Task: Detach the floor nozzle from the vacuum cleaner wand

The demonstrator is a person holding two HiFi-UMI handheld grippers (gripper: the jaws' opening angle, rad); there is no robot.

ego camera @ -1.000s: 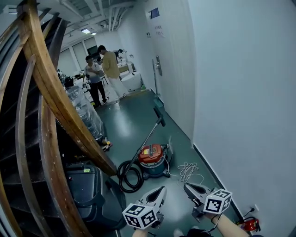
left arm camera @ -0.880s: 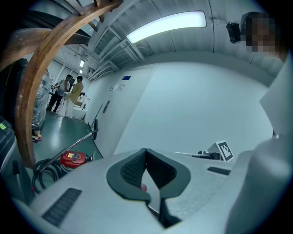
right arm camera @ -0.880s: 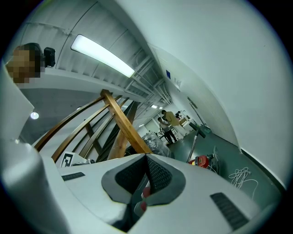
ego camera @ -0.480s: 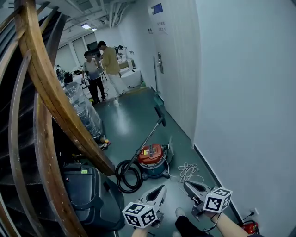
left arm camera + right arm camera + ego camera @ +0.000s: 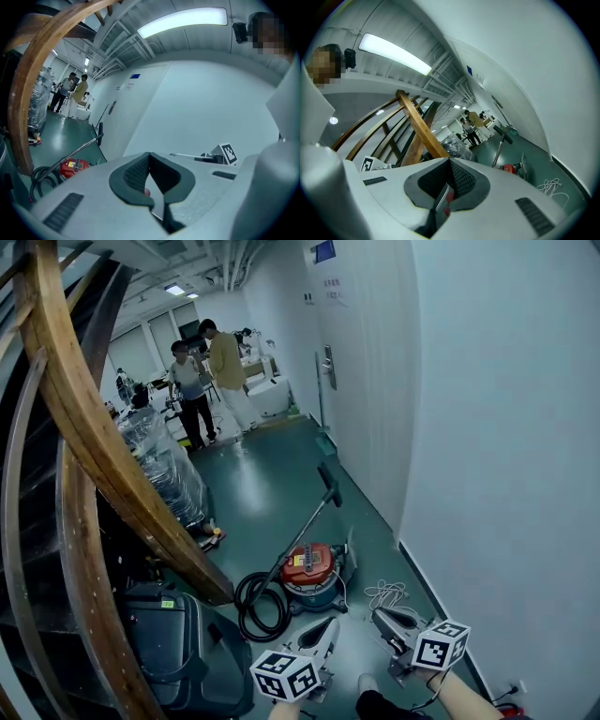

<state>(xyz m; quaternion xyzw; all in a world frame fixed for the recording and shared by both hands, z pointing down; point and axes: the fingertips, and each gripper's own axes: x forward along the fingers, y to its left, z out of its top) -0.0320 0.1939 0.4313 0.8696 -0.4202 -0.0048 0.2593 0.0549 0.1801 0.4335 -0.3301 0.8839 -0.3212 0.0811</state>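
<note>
Red plastic is showing ahead of me: the vacuum cleaner (image 5: 309, 568) is sitting on the green floor (image 5: 253, 488) near the white wall (image 5: 487, 427), well apart from both my tongs. Its wand (image 5: 298, 538) is leaning up from the coiled black hose (image 5: 255, 607), its long axis running from lower left to upper right in the head view. The floor nozzle (image 5: 329, 484) is sitting on the wand's upper end, raised off the floor and pointing toward the wall, its own bar lying steeply across the wand's tip. A loose white cable (image 5: 382, 594) is lying just right of the canister. I am holding my left gripper (image 5: 328, 624) with its jaws pressed together on nothing, and my right gripper (image 5: 379, 616) is likewise closed and empty; both are aiming toward the vacuum. A wooden stair rail (image 5: 103, 446) is curving past on my left.
</note>
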